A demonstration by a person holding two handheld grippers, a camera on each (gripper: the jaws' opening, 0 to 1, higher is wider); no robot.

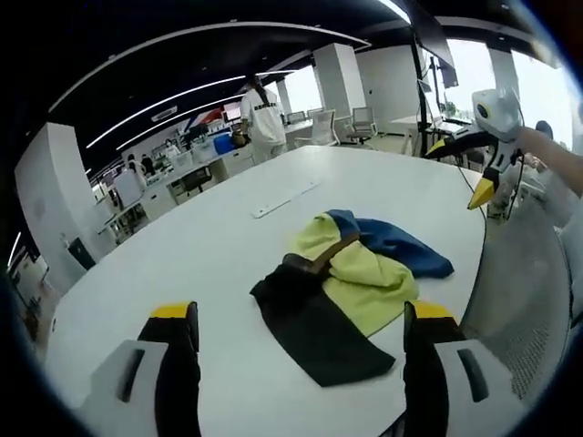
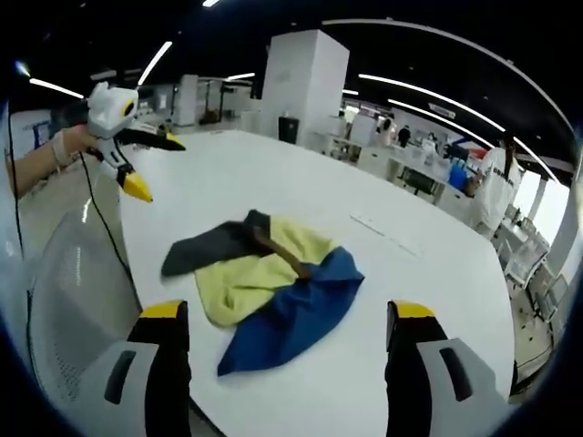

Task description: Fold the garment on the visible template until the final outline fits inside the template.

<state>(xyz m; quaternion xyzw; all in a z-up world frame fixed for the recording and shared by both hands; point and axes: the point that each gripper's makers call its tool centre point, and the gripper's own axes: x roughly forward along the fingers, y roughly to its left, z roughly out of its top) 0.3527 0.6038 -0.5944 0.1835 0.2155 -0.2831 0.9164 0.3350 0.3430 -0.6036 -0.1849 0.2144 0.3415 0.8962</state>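
A crumpled garment (image 1: 351, 278) of black, yellow and blue panels lies on the white table (image 1: 209, 246), near its rounded edge. In the left gripper view my left gripper (image 1: 299, 314) stands open just short of the black end, with nothing between its yellow-tipped fingers. My right gripper (image 1: 458, 169) hovers open off the table's edge at the right, held by a hand. In the right gripper view the garment (image 2: 269, 273) lies ahead of my open right gripper (image 2: 287, 311), blue end nearest. My left gripper (image 2: 155, 165) hangs open at the upper left.
A thin pale strip (image 1: 284, 198) lies flat on the table beyond the garment. A grey mesh chair (image 1: 528, 319) stands against the table's edge. A person in white (image 1: 261, 114) stands past the far side, among desks and pillars.
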